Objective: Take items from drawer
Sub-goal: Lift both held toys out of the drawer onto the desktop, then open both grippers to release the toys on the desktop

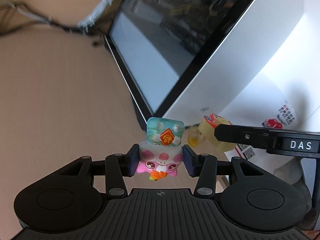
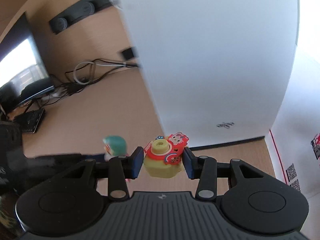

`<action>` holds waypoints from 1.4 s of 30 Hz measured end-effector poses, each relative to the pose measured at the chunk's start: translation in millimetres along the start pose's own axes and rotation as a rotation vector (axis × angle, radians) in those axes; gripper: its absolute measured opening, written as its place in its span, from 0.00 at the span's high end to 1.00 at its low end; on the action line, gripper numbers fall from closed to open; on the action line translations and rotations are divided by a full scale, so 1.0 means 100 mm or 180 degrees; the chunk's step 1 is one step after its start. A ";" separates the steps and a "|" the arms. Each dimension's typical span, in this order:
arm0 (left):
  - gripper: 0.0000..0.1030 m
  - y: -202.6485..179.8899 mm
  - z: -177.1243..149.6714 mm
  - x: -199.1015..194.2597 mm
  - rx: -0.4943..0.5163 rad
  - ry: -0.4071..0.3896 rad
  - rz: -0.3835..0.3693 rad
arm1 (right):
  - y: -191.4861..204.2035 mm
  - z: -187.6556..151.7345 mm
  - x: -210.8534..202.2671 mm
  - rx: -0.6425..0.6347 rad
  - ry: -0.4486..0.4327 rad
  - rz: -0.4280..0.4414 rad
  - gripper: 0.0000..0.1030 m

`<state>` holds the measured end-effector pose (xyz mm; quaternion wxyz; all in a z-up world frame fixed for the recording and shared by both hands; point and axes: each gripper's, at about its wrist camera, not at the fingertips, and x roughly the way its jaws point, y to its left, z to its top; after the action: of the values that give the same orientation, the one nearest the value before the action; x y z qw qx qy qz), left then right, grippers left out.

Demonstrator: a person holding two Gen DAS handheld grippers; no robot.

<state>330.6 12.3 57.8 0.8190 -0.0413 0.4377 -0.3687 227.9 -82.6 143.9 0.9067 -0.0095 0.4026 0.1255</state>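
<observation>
My left gripper [image 1: 161, 163] is shut on a pink and white toy figure [image 1: 160, 160] with a teal top bearing a red diamond tag; it hangs above the wooden desk. My right gripper [image 2: 163, 163] is shut on a yellow toy camera [image 2: 163, 161] with red cartoon trim. In the left wrist view that yellow toy camera [image 1: 210, 134] shows to the right, held by the right gripper's black finger [image 1: 240, 136]. In the right wrist view the teal-topped figure [image 2: 116, 146] appears blurred to the left. No drawer can be made out.
A white box [image 1: 250, 64] with a small logo stands on the wooden desk [image 1: 60, 100], close behind both toys. A dark monitor [image 1: 164, 40] leans at the back, with cables [image 2: 84, 76] and a keyboard [image 2: 32, 120] further left. Printed cards with QR codes [image 2: 292, 172] lie right.
</observation>
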 end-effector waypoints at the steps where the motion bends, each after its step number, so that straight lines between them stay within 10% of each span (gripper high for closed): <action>1: 0.50 0.02 0.00 0.10 -0.0054 0.0066 -0.0008 | -0.04 -0.01 0.06 0.0016 0.0038 -0.0032 0.59; 5: 0.50 0.03 -0.03 0.46 0.0077 0.0492 0.0285 | -0.19 -0.09 0.31 0.0003 0.0138 -0.0013 0.59; 9: 0.48 -0.14 -0.08 0.49 0.0679 0.0299 0.0660 | -0.29 -0.18 0.52 0.0136 0.0189 0.0047 0.57; 15: 0.49 -0.14 -0.14 0.11 0.0426 -0.0163 0.0438 | -0.28 -0.55 0.21 -0.0068 0.0011 -0.0150 0.28; 27: 0.47 -0.34 -0.32 0.42 0.0947 0.0529 0.1230 | -0.24 -1.29 0.10 -0.0078 0.0420 -0.0447 0.17; 32: 0.48 -0.28 -0.33 0.19 0.0652 0.0250 0.0779 | -0.26 -1.33 0.07 -0.0034 0.0411 -0.0487 0.17; 36: 0.50 -0.39 -0.46 0.27 0.0999 0.0496 0.1089 | -0.47 -1.44 -0.05 0.0093 0.0461 -0.0400 0.17; 42: 0.50 -0.31 -0.53 -0.23 0.0650 -0.0128 0.0843 | -0.47 -1.48 -0.04 0.0031 0.0493 -0.0375 0.16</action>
<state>265.0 18.4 53.3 0.8689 0.0928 0.3831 -0.2992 128.2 -146.8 43.1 0.8787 -0.0384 0.4708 0.0689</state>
